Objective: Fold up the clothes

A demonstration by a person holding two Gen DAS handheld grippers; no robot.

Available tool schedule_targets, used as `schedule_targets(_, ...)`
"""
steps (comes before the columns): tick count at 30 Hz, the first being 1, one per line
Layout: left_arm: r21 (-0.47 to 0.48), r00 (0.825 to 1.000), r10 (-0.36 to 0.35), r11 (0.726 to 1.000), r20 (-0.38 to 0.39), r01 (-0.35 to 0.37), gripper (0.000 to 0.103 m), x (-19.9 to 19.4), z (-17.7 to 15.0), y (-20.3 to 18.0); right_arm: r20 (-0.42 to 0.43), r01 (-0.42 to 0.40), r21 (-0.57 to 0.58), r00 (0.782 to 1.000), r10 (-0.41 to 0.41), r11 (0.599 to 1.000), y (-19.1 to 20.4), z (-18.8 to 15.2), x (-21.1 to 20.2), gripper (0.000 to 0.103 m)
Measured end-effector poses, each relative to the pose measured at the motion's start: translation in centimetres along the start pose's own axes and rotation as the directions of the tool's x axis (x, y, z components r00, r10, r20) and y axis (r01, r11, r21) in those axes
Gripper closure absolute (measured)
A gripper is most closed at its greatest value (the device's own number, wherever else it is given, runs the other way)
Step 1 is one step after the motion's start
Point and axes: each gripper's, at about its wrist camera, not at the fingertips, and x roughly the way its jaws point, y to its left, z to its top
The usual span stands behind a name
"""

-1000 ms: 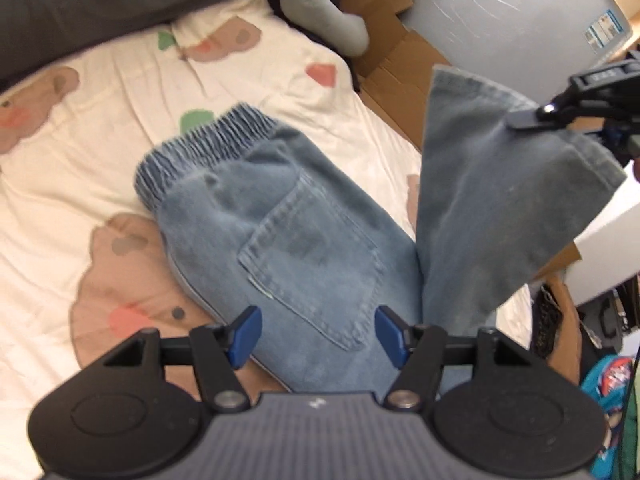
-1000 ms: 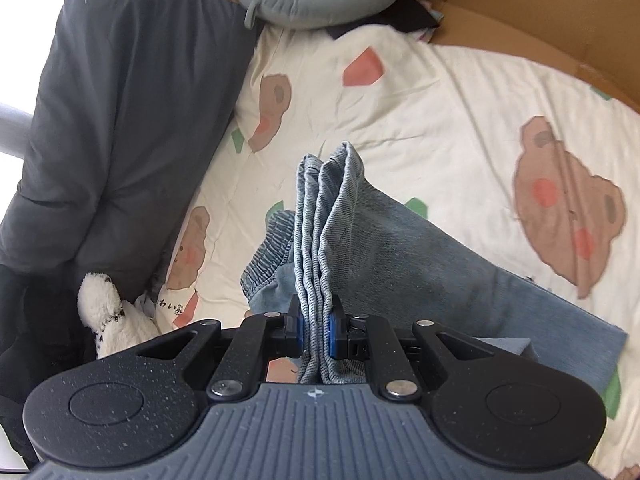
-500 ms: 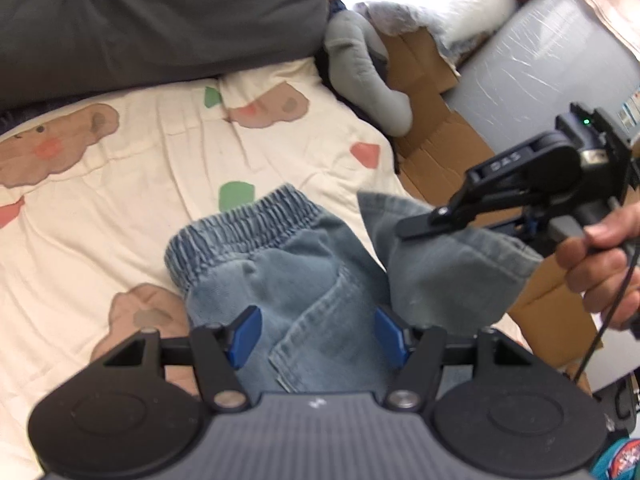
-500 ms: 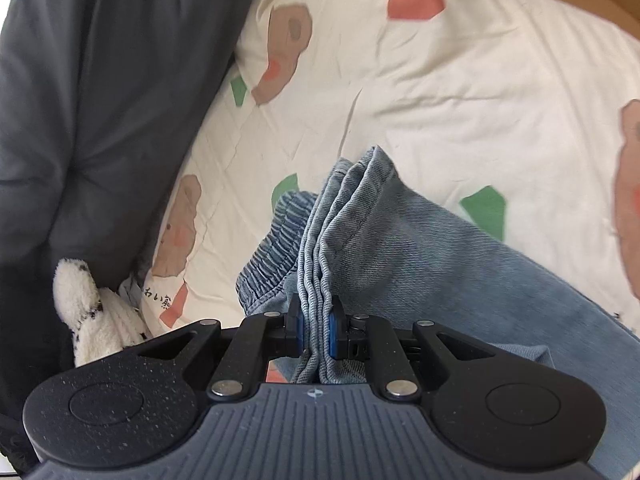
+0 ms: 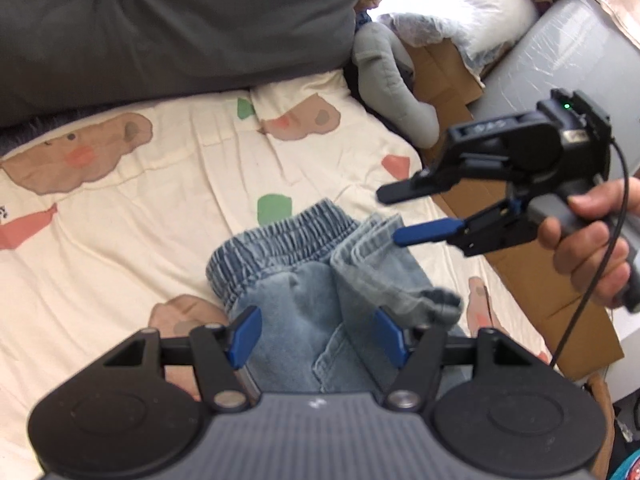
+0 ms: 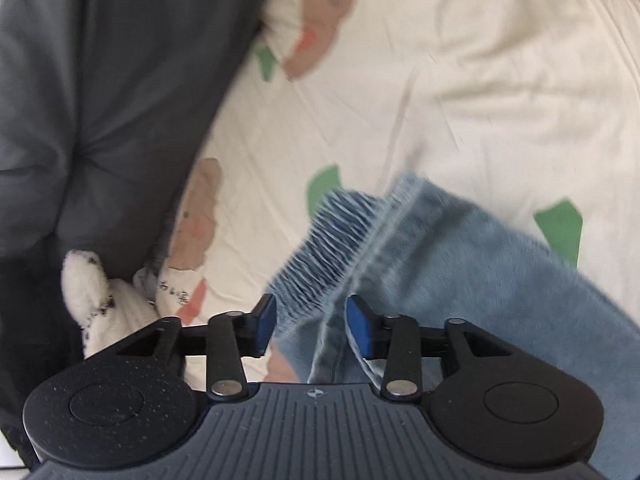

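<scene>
Light blue jeans point(image 5: 304, 304) lie on the bear-print bed sheet point(image 5: 120, 220), folded so the leg hems point(image 5: 372, 236) rest beside the elastic waistband point(image 5: 280, 232). A hand holds my right gripper point(image 5: 394, 214) just above the hems. Its jaws are opening and the pads no longer pinch the denim. In the right wrist view the jeans point(image 6: 460, 272) and the waistband point(image 6: 332, 240) lie below the right gripper point(image 6: 312, 328), with loose cloth between its spread pads. My left gripper point(image 5: 316, 336) hovers open over the seat of the jeans, holding nothing.
A dark grey duvet point(image 5: 160, 20) lines the far side of the bed. A grey plush cushion point(image 5: 384, 76), cardboard point(image 5: 452, 72) and a grey wrapped box point(image 5: 560, 48) stand off the right edge. A white plush toy point(image 6: 96, 300) lies by the duvet.
The right gripper carried the raised leg hems down and over to the waistband, then opened and let them go. The left view tilted up toward the duvet; its jaws stayed open.
</scene>
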Motion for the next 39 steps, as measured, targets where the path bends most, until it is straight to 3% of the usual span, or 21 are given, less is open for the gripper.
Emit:
schedule_targets(9, 0.011, 1.0, -0.021, 1.0, -0.003, 0.021, 0.034, -0.4, -0.4, -1.8, 0.052, -0.002, -0.119, 0.999, 0.008, 0.993, 0.1, -0.2, -6.0, 0.053)
schedule_targets(13, 0.005, 1.0, -0.009, 1.0, -0.015, 0.009, 0.035, -0.2, -0.9, -2.0, 0.065, 0.004, -0.185, 0.998, 0.008, 0.983, -1.4, -1.7, -7.8, 0.053)
schedule_targets(21, 0.08, 0.993, -0.08, 0.993, -0.081, 0.087, 0.031, 0.8, -0.9, -5.3, 0.04, 0.035, -0.221, 0.999, -0.027, 0.975, -6.7, -6.7, -8.3, 0.048)
schedule_targets(29, 0.129, 0.983, -0.097, 0.985, -0.153, 0.117, 0.027, 3.3, -0.9, -9.0, 0.102, 0.047, -0.163, 0.994, -0.03, 0.986, -12.7, -11.6, -10.2, 0.044)
schedule_targets(39, 0.049, 0.984, -0.068, 0.996, -0.165, 0.077, 0.016, 5.7, -0.4, -11.2, 0.157, 0.078, -0.062, 0.985, -0.068, 0.995, -19.4, -20.9, -10.6, 0.042)
